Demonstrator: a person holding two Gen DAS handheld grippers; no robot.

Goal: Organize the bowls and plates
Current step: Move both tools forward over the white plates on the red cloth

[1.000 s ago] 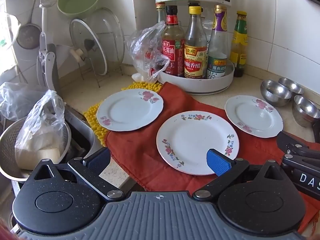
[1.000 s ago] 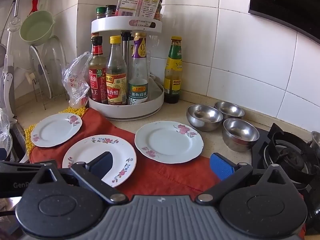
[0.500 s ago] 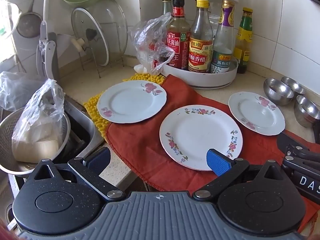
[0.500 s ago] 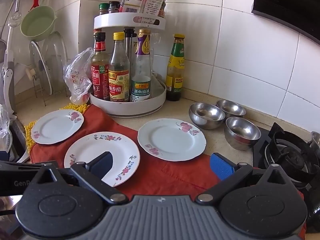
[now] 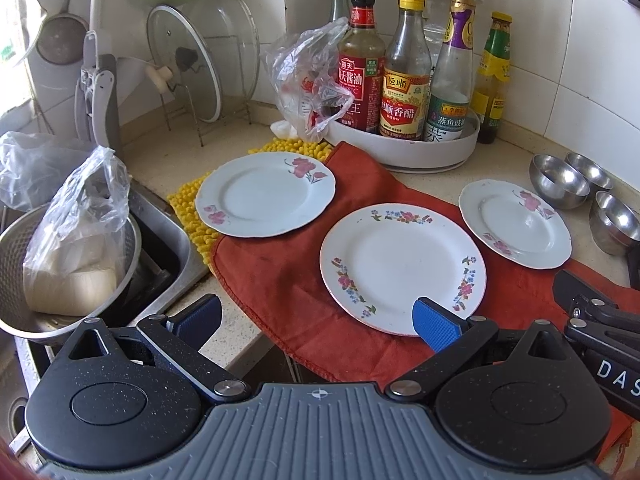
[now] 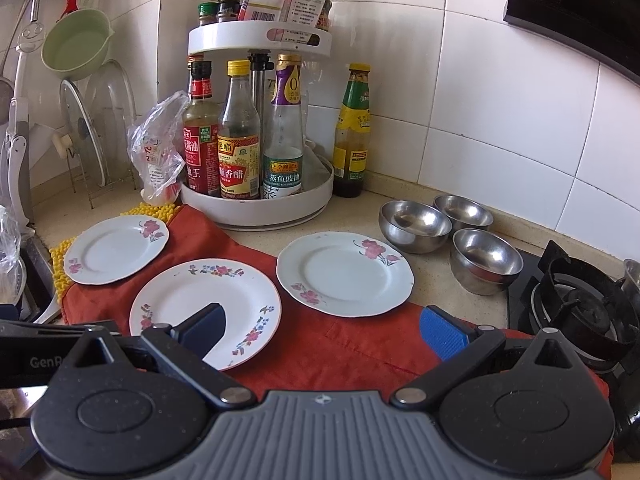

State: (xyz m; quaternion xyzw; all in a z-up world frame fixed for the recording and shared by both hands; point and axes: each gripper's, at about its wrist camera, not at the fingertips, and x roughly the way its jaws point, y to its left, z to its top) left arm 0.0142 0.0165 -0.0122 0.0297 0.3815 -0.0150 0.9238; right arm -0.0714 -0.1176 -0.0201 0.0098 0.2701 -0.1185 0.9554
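Steel bowls and three floral plates lie unstacked on the bench, so both my tongs, spread empty, must next grip a plate rim.

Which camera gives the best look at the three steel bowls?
The right wrist view: all three steel bowls sit in open view with their insides visible. In the left wrist view the steel bowls are squeezed against the right edge, small and distorted.

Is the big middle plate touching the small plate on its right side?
Apart. In the right wrist view, a strip of red cloth shows between the big plate and the small plate.
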